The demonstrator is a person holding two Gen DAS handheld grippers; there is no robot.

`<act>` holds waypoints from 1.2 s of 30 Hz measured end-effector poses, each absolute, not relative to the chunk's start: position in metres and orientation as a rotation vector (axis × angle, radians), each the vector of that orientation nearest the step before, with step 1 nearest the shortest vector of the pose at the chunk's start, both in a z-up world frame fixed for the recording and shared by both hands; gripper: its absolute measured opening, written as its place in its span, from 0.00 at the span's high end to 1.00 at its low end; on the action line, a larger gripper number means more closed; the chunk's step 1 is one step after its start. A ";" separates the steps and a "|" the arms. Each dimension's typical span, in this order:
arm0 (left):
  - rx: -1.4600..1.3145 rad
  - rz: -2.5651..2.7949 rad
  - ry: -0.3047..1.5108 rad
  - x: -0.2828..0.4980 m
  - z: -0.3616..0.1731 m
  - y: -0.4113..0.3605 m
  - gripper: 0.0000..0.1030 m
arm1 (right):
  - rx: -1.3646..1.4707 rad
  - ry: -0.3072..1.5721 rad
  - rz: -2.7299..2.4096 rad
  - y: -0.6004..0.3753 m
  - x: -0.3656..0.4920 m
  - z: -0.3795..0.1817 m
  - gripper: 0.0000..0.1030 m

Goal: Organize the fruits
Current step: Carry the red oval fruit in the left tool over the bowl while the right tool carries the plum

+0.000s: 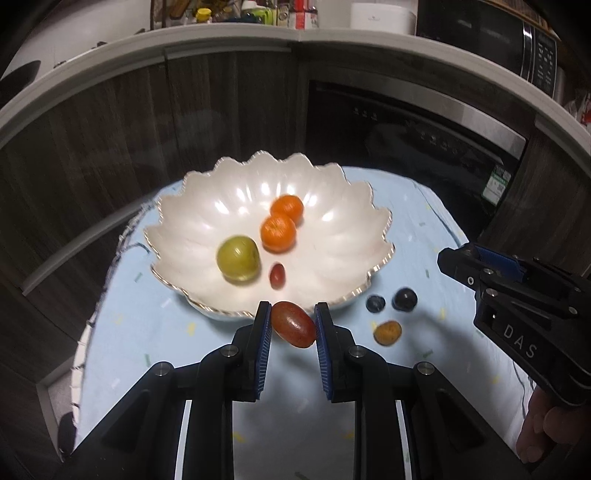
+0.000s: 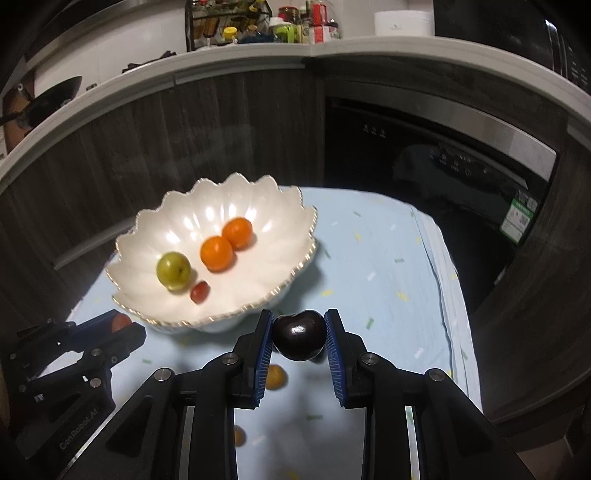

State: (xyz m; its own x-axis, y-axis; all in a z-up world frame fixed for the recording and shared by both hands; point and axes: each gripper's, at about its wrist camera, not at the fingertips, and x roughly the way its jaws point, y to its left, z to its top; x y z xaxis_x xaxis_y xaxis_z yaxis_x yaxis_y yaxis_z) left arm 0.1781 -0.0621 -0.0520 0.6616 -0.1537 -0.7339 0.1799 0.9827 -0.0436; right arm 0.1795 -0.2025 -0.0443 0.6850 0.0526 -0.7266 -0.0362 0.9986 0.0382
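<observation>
Dark wood-grain cabinet fronts across the far side, bent by the lens, upper corners lost in shadow. Black glossy appliance door at far right, its small control marks unreadable. Cluttered worktop shelf above, jars and bottles too small to identify.

Pale blue cloth over the table, soft, slightly rumpled, flecked with small coloured dashes; near edge cut off behind the tong arms.

White pearly bowl, scalloped like petals, thin gold rim, glossy with highlights, standing far left on the cloth. Inside: two round orange mandarins touching each other, one green round fruit blurred, one small red oval tomato.

Left gripper: matte black arms, ribbed blue pads, clamped on a smooth reddish oval grape tomato, held above the cloth just near of the bowl rim. Seen from the right wrist view, only an orange-red sliver showing between the fingers.

Right gripper: same build, clenched on a glossy, near-black, heart-shaped cherry, raised over the cloth right of the bowl.

On the cloth right of the bowl: two dark round berries side by side, hazy; one small yellow-orange fruit just near of them, kind unclear. Another orange scrap half hidden behind the right gripper's arm.

Part of a hand at the right edge, cropped.
</observation>
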 end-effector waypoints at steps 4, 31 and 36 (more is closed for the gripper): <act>0.030 -0.173 0.806 0.186 -0.042 -0.052 0.77 | 0.014 0.795 0.062 -0.195 0.185 -0.035 0.72; 0.026 -0.124 0.811 0.257 -0.044 0.007 0.77 | -0.007 0.804 0.050 -0.155 0.244 -0.034 0.72; 0.027 -0.134 0.819 0.268 -0.050 0.011 0.77 | -0.009 0.829 0.028 -0.152 0.254 -0.041 0.72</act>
